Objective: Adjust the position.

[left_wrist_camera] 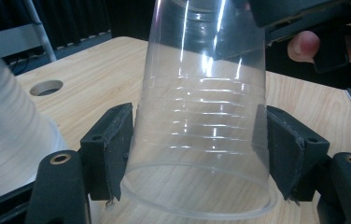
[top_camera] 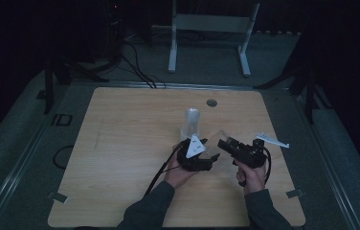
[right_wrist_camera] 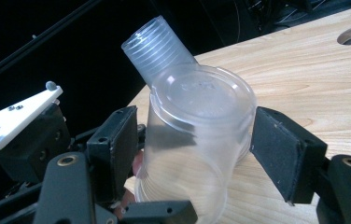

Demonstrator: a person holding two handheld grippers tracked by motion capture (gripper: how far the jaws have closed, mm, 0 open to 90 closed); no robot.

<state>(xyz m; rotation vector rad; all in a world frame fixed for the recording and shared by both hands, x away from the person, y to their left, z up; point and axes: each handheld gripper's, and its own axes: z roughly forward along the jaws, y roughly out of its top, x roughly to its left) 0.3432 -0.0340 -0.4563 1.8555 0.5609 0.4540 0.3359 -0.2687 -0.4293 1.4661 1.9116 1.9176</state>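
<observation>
A clear plastic cup hangs upside down over the wooden table, wide rim lowest. My left gripper is shut on it near the rim, a pad pressing each side. My right gripper stands open around the cup's closed base; its pads lie close beside the wall without pressing. In the high view the left gripper and right gripper meet right of the table's middle. A stack of clear cups stands upside down just behind them.
The stack rises close on the left in the left gripper view. A round hole sits near the table's far edge. A white frame stands on the floor beyond. Cables trail off the left gripper towards the near edge.
</observation>
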